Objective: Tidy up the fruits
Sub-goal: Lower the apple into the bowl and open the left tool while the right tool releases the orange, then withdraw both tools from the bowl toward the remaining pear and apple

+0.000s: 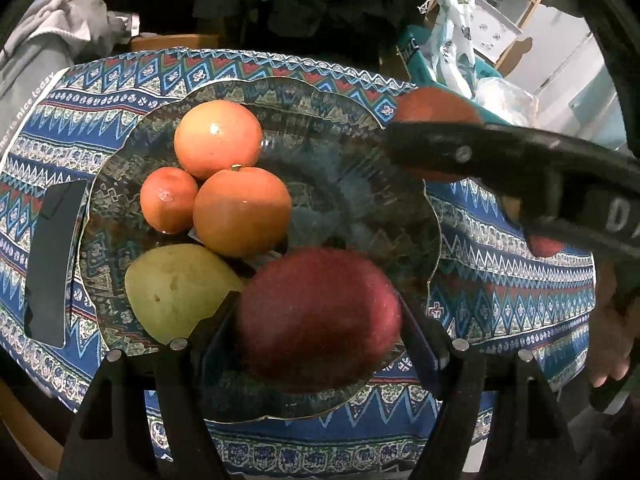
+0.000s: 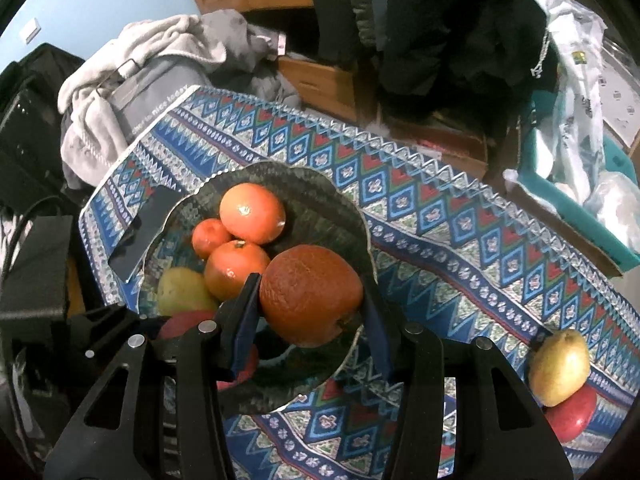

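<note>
A dark glass plate [image 1: 360,128] [image 2: 320,192] lies on the patterned cloth. It holds three orange fruits [image 1: 218,138] [image 2: 252,212] and a green pear [image 1: 176,288] [image 2: 182,290]. My left gripper [image 1: 320,320] is shut on a red apple [image 1: 316,320], low over the plate's near side. My right gripper [image 2: 310,300] is shut on a large orange [image 2: 310,292] above the plate's right side; it shows in the left wrist view [image 1: 436,116] too. Another pear [image 2: 558,366] and a red apple [image 2: 572,416] lie on the cloth at the right.
A black phone [image 1: 52,260] [image 2: 144,232] lies left of the plate. Grey clothes [image 2: 132,80] are piled behind the table at the left. A teal bin with plastic bags [image 2: 580,184] stands at the right. Wooden furniture [image 2: 320,76] is behind.
</note>
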